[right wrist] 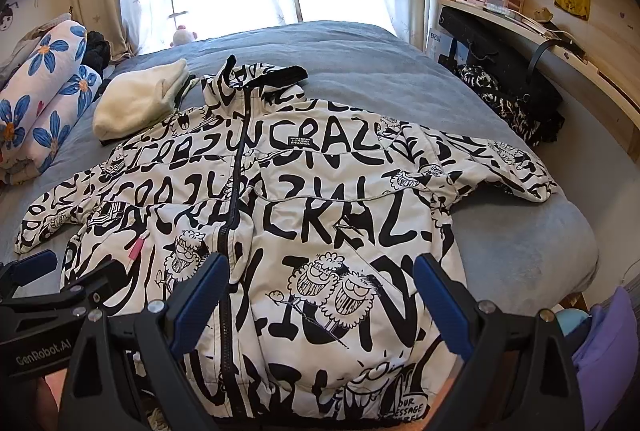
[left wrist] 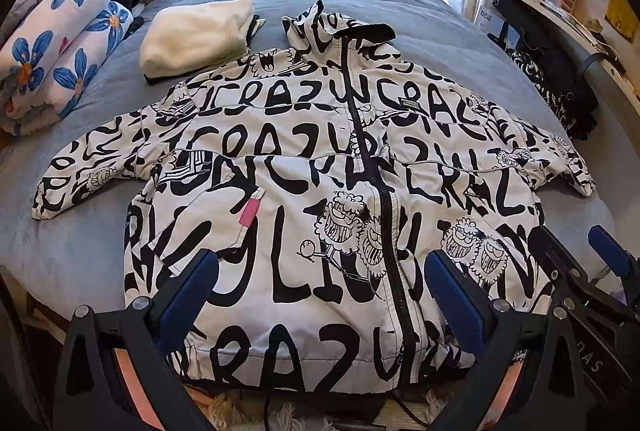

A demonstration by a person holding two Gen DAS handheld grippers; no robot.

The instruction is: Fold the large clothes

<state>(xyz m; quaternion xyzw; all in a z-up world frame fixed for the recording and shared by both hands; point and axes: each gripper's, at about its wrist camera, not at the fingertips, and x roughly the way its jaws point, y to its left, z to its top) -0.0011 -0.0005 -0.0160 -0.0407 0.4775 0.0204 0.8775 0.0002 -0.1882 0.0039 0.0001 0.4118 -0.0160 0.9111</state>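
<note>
Printed jacket (left wrist: 304, 167) lying spread flat, covering the bed (left wrist: 400, 7).
Left claw (left wrist: 320, 283) and right claw (right wrist: 320, 291) are hovering wide at its near edge, holding nothing.

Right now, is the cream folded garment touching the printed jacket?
Touching. In the left wrist view the cream folded garment lies with its near edge overlapping the printed jacket at the shoulder, no bedspread visible between them.

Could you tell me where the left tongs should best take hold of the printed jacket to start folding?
Probably the left sleeve near its cuff, approached from the bed's open left side. The jacket lies flat, front up, zipped, sleeves spread; that cuff edge lies free on the blanket, and the left tongs are open.
</note>
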